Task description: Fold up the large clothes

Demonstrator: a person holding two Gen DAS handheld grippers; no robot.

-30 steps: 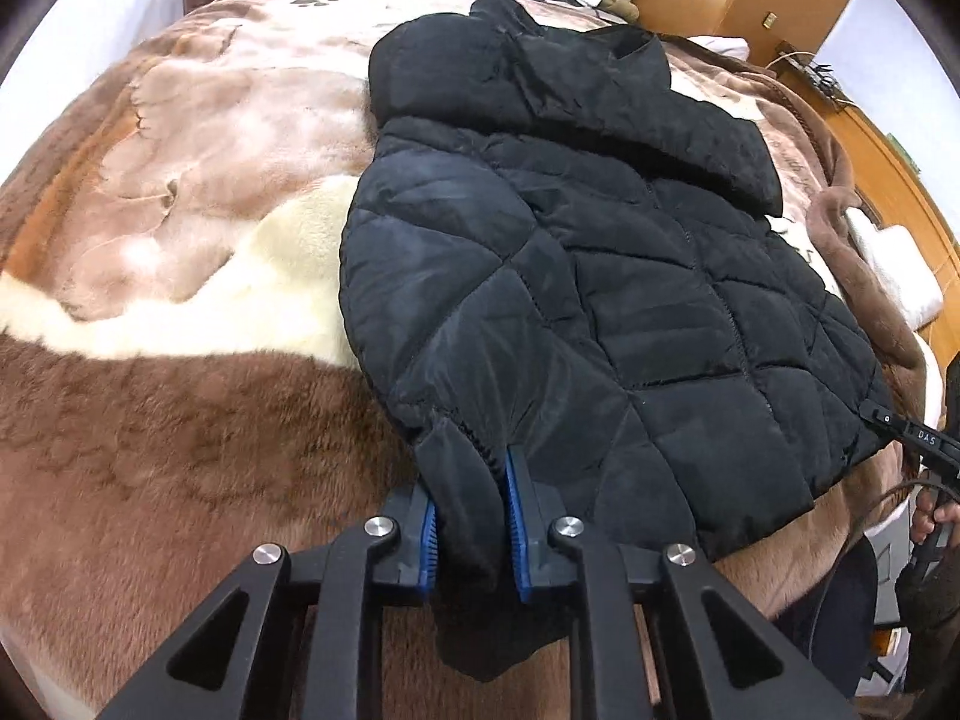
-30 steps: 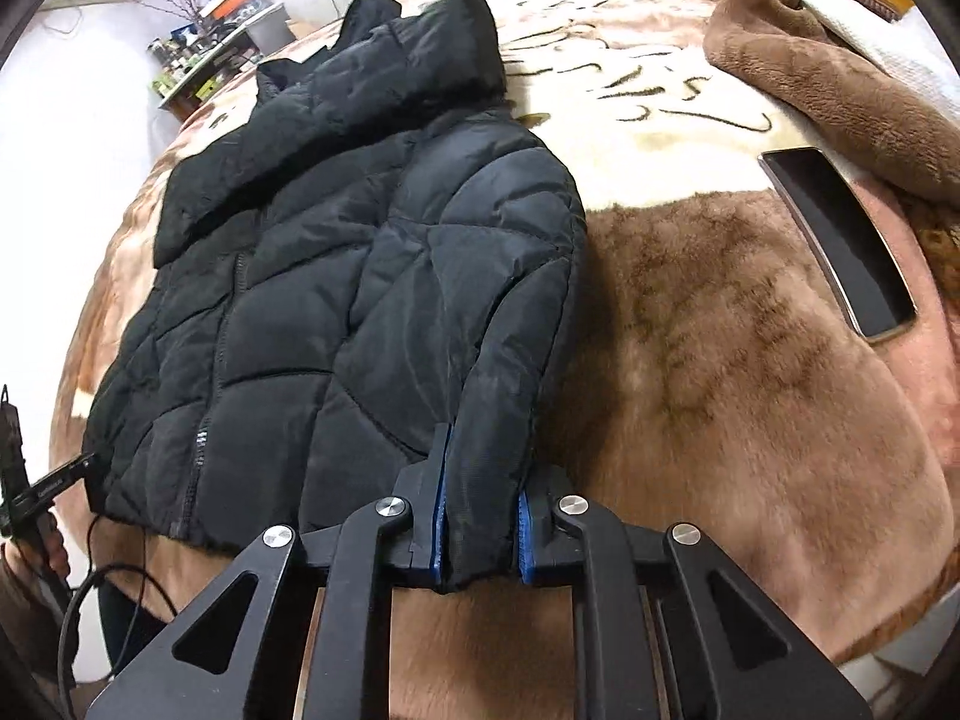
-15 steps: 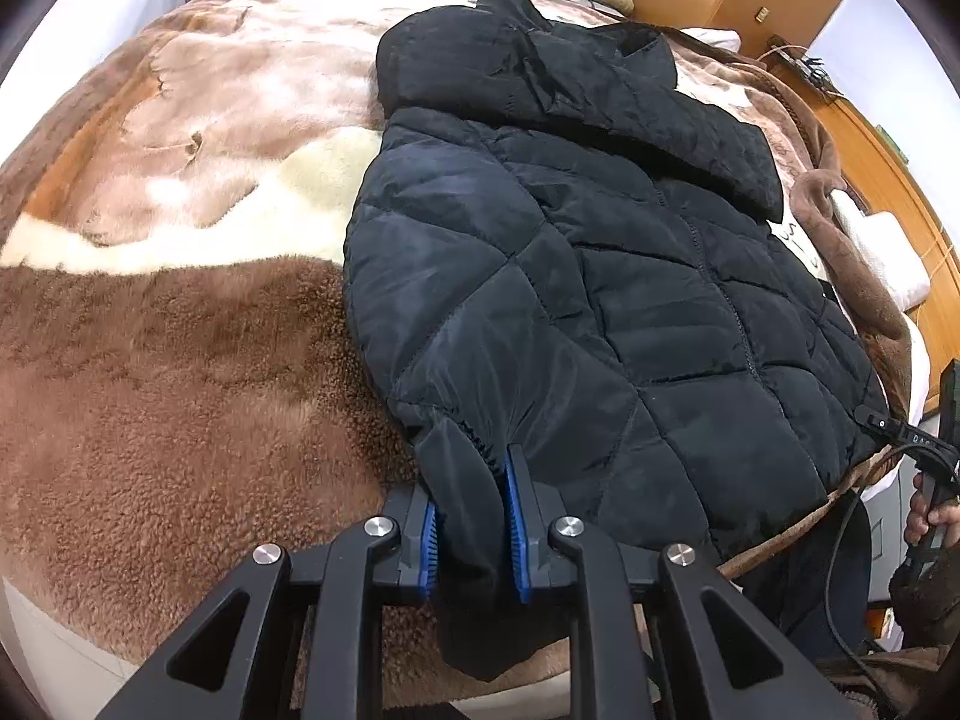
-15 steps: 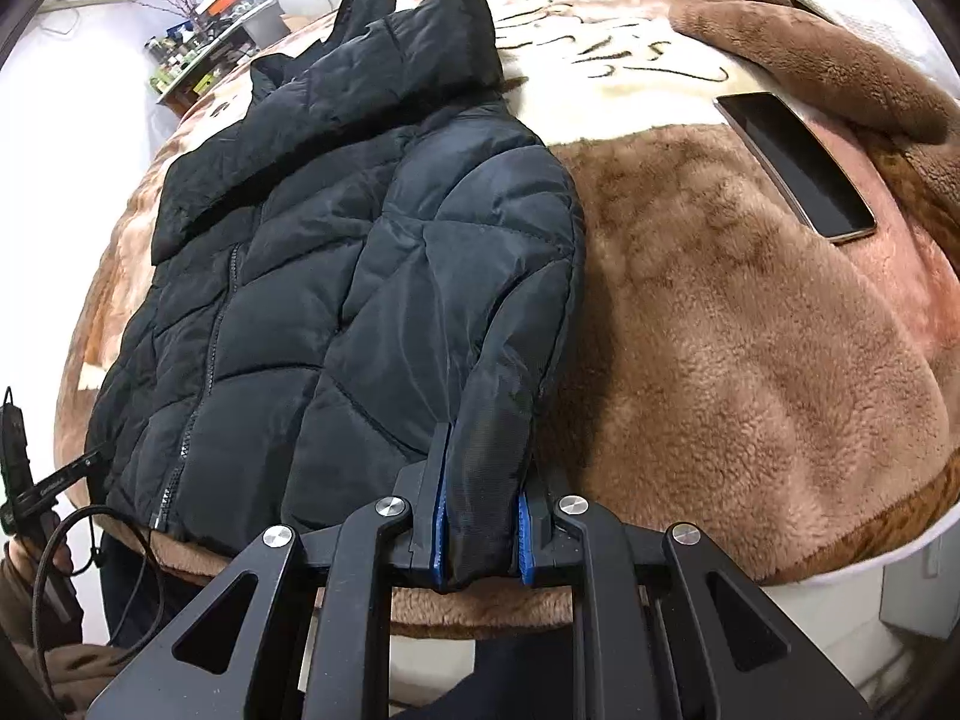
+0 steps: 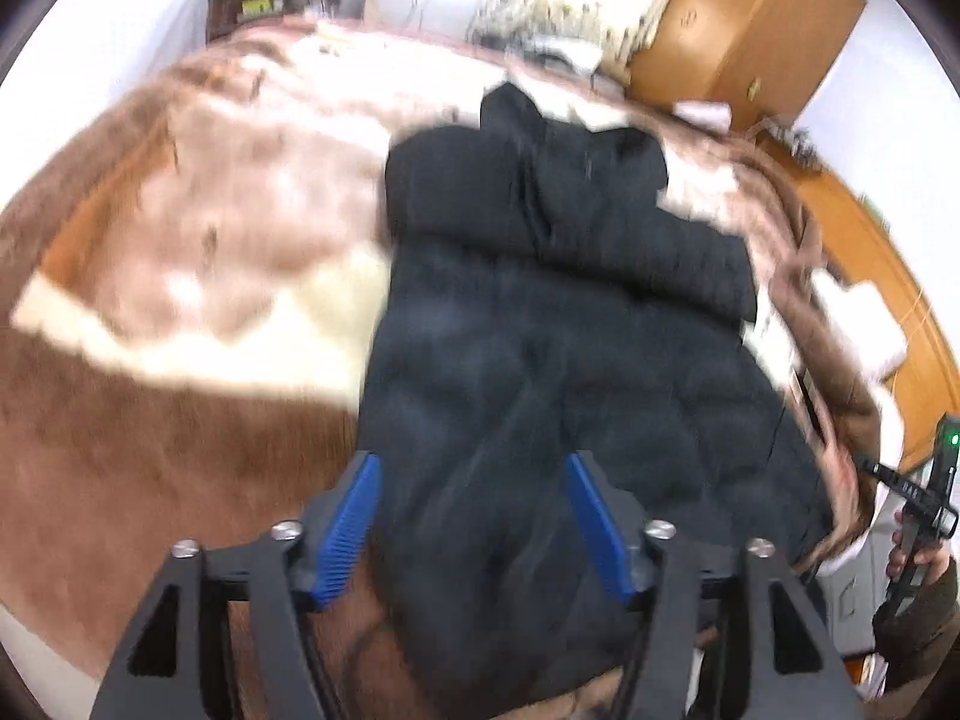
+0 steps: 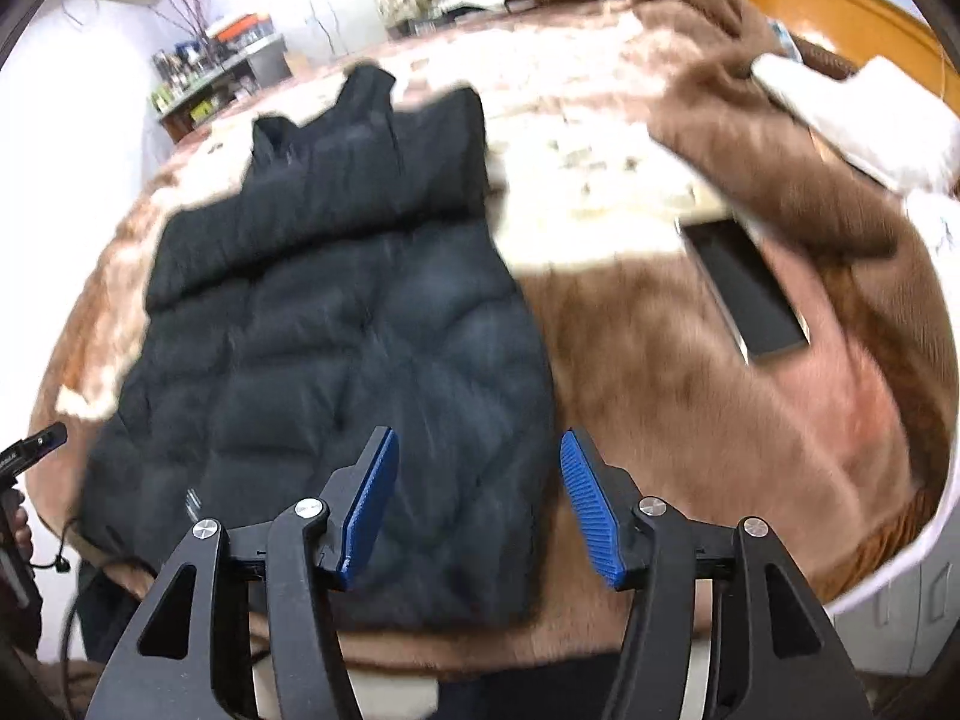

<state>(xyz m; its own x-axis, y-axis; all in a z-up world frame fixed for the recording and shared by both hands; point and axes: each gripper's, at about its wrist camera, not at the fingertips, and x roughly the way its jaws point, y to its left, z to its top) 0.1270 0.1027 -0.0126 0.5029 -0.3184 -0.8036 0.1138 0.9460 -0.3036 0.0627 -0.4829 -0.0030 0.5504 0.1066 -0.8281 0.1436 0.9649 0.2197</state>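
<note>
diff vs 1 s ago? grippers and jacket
Both grippers let go. The left gripper and right gripper were each clamped on a sleeve cuff; now their jaws are opening, pads clear of the fabric, and both have lifted away, so the views are blurred. The black jacket lies flat on the brown blanket, sleeves alongside the body. Unchanged: jacket position, phone on the blanket.

walls: white | wooden cabinet [image 5: 744,30] far right | cluttered shelf [image 6: 222,75] far left | light: bright
</note>
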